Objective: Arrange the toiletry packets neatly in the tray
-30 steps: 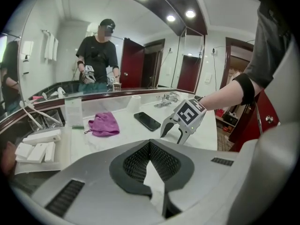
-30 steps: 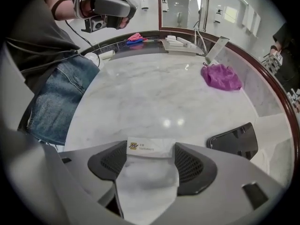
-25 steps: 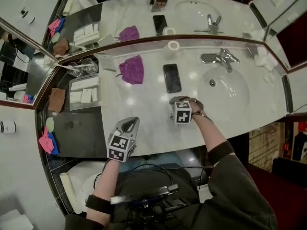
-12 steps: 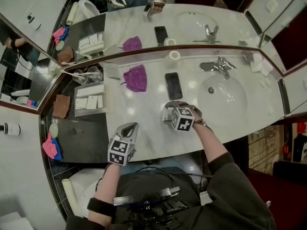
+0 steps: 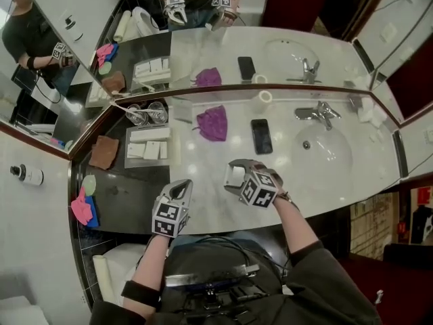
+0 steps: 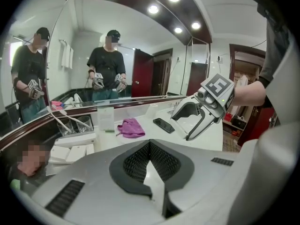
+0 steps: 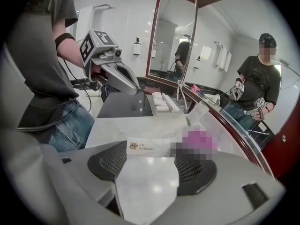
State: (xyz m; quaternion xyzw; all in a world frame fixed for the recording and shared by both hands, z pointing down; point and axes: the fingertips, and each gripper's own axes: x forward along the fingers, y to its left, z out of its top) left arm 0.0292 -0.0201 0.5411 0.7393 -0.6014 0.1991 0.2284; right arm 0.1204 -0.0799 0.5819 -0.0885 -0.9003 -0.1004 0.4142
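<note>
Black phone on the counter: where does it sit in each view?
Head view: phone right of centre, between purple cloth and sink.
Left gripper view: phone mid-frame, right of the purple cloth.
Right gripper view: not in it.
Shared landmark: the white packets, seen in all three.

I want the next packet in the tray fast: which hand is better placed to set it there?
Right. The right gripper holds a white packet, ready to place. The left gripper is shut and empty, though it is nearer the tray.
</note>
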